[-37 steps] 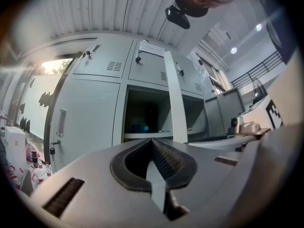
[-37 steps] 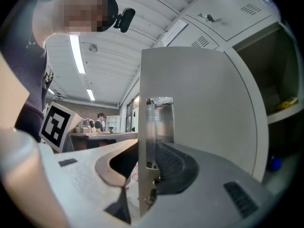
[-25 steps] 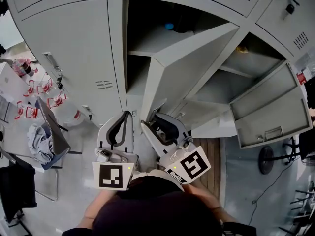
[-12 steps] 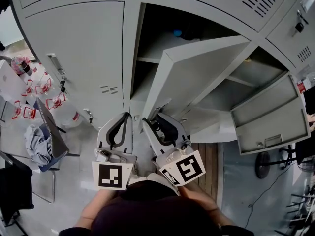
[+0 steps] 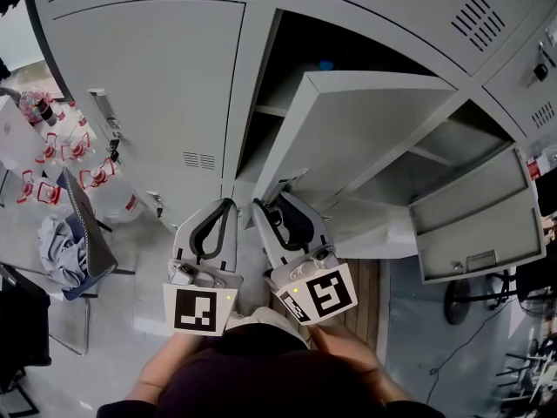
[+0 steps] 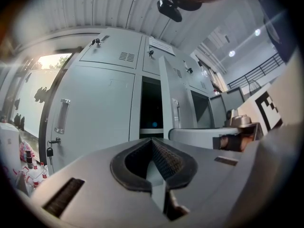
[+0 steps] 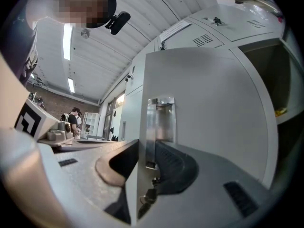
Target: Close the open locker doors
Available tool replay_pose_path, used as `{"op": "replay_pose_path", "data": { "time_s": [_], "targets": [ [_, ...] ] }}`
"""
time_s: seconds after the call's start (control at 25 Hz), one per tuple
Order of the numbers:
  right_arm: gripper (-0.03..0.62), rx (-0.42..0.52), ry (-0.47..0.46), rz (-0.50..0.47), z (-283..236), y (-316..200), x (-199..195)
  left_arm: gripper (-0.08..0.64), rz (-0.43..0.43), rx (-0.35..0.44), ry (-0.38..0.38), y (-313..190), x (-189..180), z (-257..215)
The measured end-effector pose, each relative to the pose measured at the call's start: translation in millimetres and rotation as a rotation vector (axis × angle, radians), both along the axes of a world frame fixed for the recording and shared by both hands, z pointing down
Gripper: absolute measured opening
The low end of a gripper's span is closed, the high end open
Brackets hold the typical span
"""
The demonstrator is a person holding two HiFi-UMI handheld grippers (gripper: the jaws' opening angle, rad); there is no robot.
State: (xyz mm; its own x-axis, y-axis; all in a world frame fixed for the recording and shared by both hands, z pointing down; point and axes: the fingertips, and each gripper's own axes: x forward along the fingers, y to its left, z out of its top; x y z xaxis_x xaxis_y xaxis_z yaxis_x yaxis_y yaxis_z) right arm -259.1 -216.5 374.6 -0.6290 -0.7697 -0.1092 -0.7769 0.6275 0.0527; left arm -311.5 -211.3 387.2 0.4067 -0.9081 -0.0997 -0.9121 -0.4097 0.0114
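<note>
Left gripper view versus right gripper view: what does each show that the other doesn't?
Only the left gripper view: the left gripper, jaws together and empty; a blue thing inside the open locker; bottles at far left. Only the right gripper view: the open door's edge between the right gripper's jaws, its keys hanging below, people in the background. Both: that door and its handle.

Painted metal, bright metal, plastic, rubber and wood.
The locker door (image 7: 209,108) between the right tongs' (image 7: 145,144) jaws was smooth grey painted metal with a faint sheen, and its handle (image 7: 160,122) was polished metal. The left tongs (image 6: 153,141) had matt grey plastic shells and dark ribbed rubbery pads (image 6: 168,158). Right of the right tongs lay wood planks (image 5: 364,307).
</note>
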Motion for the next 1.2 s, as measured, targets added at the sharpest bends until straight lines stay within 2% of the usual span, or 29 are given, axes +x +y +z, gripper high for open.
{"op": "replay_pose_path", "data": {
  "time_s": [0.44,1.2],
  "targets": [
    [0.114,0.005,0.005,0.043,0,-21,-9,0.002,-0.023,0.018,-0.023,-8,-14,-2],
    [0.092,-0.008,-0.004,0.099,2,-60,-19,0.002,-0.026,0.008,-0.003,-30,-32,0]
  ]
}}
